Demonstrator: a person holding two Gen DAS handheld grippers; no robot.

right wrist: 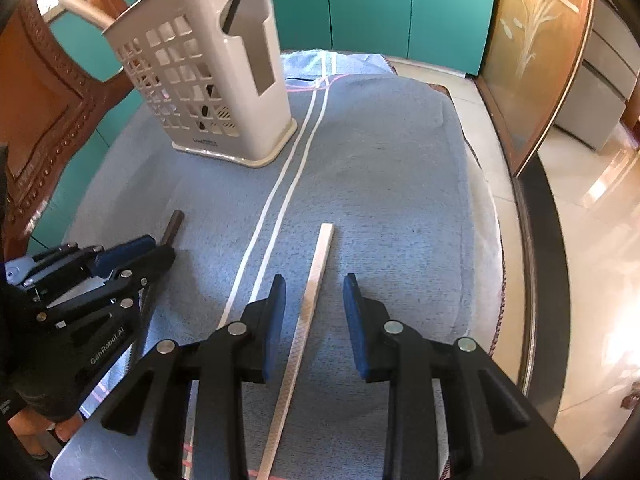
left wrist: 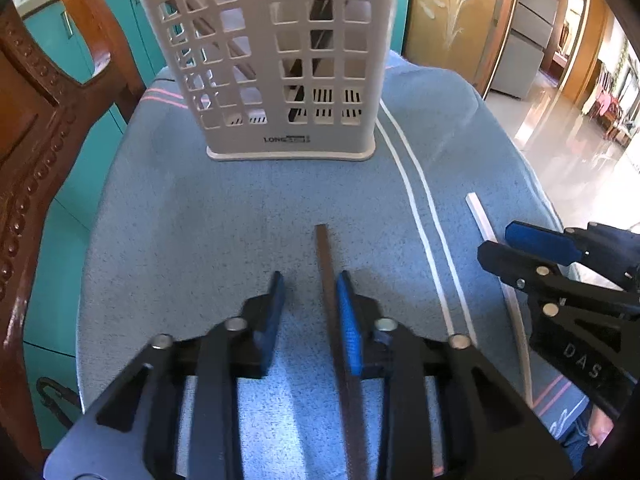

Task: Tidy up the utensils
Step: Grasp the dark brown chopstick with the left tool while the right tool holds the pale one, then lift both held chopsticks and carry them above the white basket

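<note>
From your left wrist camera, the landmark is the white utensil holder [left wrist: 276, 60], a rigid plastic basket with a square-grid lattice wall, standing upright on the blue towel [left wrist: 180, 220] straight ahead of you. Your left gripper [left wrist: 310, 312] sits on the near side of the holder with its jaws narrow but not clamped. The dark chopstick [left wrist: 326, 272], a slim, square-section brown stick, lies flat between the pads, pointing toward the holder and hugging the right pad. I cannot tell whether that pad actually touches it. To the right of the holder and nearer you, your right gripper [left wrist: 496, 246] reaches over the pale chopstick [left wrist: 478, 212]. Dark sticks already show through the lattice, so some utensils seem stowed.

From your right wrist camera, the holder [right wrist: 208, 76] stands far left of you, its side wall showing a keyhole-shaped cut-out. Your right gripper [right wrist: 314, 316] is narrowly parted, pads clear on both sides of the pale chopstick [right wrist: 316, 280], a long, faintly cross-hatched ivory strip lying on the nubby terry towel [right wrist: 380, 160], right of its two white stripes [right wrist: 280, 196]. Your left gripper [right wrist: 156, 246] shows on the holder's near side.

You look to be at the pick-up step. Next you need to squeeze firmly on each thin stick, lift, tip it upright and lower it into the holder's open top.
</note>
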